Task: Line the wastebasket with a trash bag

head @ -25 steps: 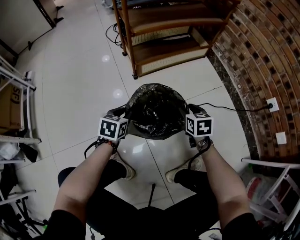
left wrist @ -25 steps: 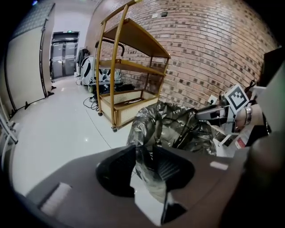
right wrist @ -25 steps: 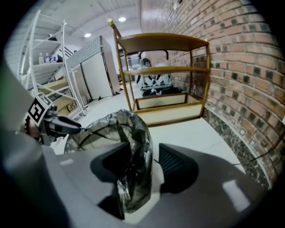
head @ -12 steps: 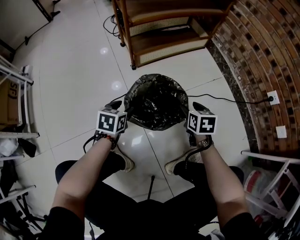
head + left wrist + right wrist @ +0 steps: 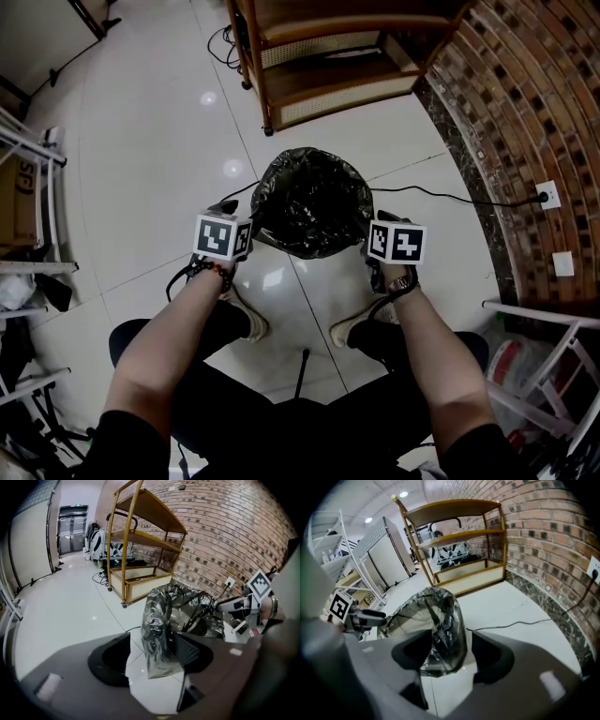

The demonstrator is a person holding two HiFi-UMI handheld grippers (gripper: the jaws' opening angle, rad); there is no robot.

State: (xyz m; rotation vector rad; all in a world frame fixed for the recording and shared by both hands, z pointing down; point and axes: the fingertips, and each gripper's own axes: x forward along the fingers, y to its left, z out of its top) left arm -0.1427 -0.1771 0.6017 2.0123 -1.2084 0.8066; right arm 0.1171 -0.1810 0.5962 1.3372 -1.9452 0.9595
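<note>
One wastebasket (image 5: 310,246) stood at the centre of the head view, one black trash bag (image 5: 309,199) already draped inside it and over its rim. Two grippers flanked it. The left gripper (image 5: 228,210) had just been opening its jaws; they stood wide, a hanging fold of the bag between them, brushing the right-hand jaw without being pinched. The right gripper (image 5: 385,218) had likewise just opened wide, with another loose fold between its jaws. Each marker cube carried only black-and-white squares. One wooden shelf unit (image 5: 328,70) stood at the top.
</note>
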